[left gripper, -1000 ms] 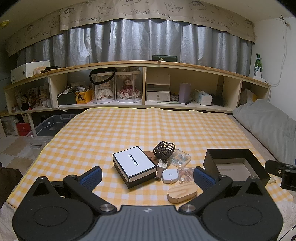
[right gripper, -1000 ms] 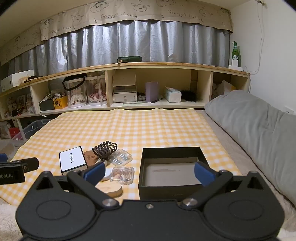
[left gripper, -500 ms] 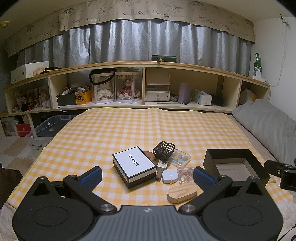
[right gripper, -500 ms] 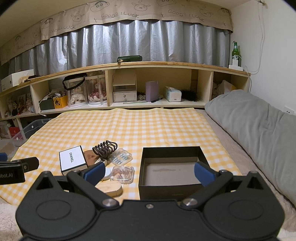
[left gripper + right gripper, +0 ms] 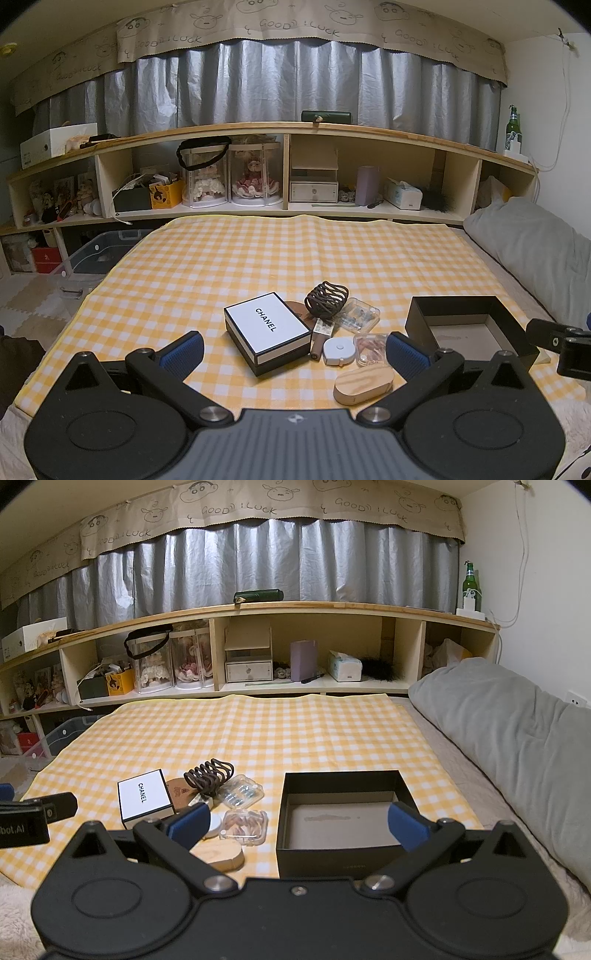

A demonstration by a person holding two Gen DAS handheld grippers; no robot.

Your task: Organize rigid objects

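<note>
1. The left hand-held gripper (image 5: pixel 293 350) hovers low over the near edge of the yellow checked cloth (image 5: pixel 258 258) that covers the bed, its blue-padded fingers spread wide with nothing between them.
2. The right hand-held gripper (image 5: pixel 297 821) is likewise spread wide and empty, hanging in front of the open black box (image 5: pixel 341 858).
3. In the left wrist view a cluster of small things lies near the middle of the cloth. The white-lidded Chanel box (image 5: pixel 267 328) sits at its 9 o'clock edge.
4. A dark brown claw hair clip (image 5: pixel 327 302) stands at 12 o'clock of the cluster, resting against a clear plastic case (image 5: pixel 356 314).
5. A white round tape measure (image 5: pixel 339 350) lies just beside a second clear case holding pinkish pieces (image 5: pixel 369 347); a small brown tube (image 5: pixel 318 338) lies touching the Chanel box's right side.
6. An oval wooden box (image 5: pixel 364 384) lies at 6 o'clock of the cluster, nearest the camera.
7. The open black box sits at 3 o'clock of the cluster, apart from it, with only its pale floor showing inside.
8. A grey pillow (image 5: pixel 517 738) lies along the right side; a wooden shelf unit (image 5: pixel 258 653) runs behind the bed.
</note>
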